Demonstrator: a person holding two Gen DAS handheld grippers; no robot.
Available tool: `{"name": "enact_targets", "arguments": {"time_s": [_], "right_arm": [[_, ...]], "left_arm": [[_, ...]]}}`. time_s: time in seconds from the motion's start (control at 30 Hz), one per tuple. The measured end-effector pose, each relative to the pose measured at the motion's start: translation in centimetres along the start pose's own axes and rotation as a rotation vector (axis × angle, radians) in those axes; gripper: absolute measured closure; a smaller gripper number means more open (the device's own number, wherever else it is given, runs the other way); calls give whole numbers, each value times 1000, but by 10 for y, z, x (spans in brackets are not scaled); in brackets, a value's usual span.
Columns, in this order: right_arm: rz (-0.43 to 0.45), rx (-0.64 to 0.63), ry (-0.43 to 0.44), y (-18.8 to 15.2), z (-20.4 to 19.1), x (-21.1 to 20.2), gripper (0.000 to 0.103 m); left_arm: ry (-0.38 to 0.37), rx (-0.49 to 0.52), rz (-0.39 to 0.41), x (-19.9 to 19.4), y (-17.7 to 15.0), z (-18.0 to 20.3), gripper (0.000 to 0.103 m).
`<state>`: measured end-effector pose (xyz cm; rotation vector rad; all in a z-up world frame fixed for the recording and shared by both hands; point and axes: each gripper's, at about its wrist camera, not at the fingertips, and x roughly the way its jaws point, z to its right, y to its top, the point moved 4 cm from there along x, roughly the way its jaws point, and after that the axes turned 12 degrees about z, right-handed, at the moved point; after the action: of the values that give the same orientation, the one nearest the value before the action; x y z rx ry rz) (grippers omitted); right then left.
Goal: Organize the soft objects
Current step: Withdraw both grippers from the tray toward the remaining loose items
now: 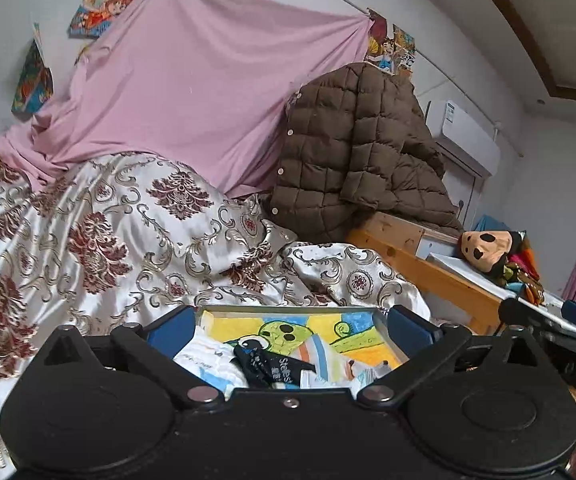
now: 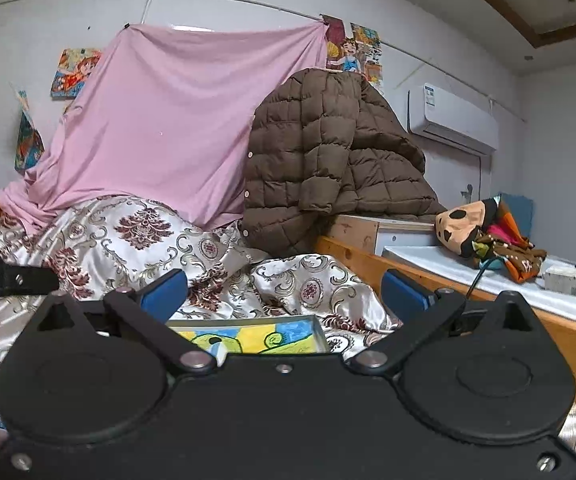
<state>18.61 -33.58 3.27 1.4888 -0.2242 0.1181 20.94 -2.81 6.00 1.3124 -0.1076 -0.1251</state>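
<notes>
A tray point(image 1: 288, 312) sits nearest, on the bedspread point(image 1: 88, 240), with small folded cloths point(image 1: 248, 364) lying in it. Behind the bedspread a sheet point(image 1: 192, 92) hangs against the far wall, posters point(image 1: 100, 10) to its left and right. Right of the sheet a quilted jacket point(image 1: 351, 148) is draped over a wooden box point(image 1: 391, 232) — the box stands at the bed rail point(image 1: 447, 280). Further right, on a shelf point(image 2: 487, 284) beyond the rail, lies a soft toy point(image 1: 487, 248). An air conditioner point(image 2: 451, 120) is mounted on the wall above — right of the jacket.
</notes>
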Motion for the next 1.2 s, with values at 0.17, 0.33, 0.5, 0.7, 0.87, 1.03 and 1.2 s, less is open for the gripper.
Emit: {"name": "enact_targets", "arguments": {"time_s": [0.17, 0.33, 0.5, 0.7, 0.87, 1.03, 1.2], "right_arm": [[-3, 32, 3, 2, 1, -25, 1], [-44, 68, 4, -1, 0, -46, 1], [-106, 78, -11, -9, -6, -60, 1], [-195, 70, 0, -20, -18, -81, 1], [-264, 89, 15, -27, -25, -92, 1], [-363, 100, 19, -38, -29, -96, 1], [-495, 153, 37, -55, -29, -96, 1]], "left_arm": [[12, 12, -6, -24, -1, -3, 1], [26, 29, -27, -50, -8, -10, 1], [35, 46, -66, -72, -20, -15, 1], [52, 82, -118, -92, -33, -19, 1], [69, 111, -173, -107, -44, -22, 1], [97, 134, -242, -116, -54, -27, 1], [124, 162, -303, -118, -62, -32, 1]]}}
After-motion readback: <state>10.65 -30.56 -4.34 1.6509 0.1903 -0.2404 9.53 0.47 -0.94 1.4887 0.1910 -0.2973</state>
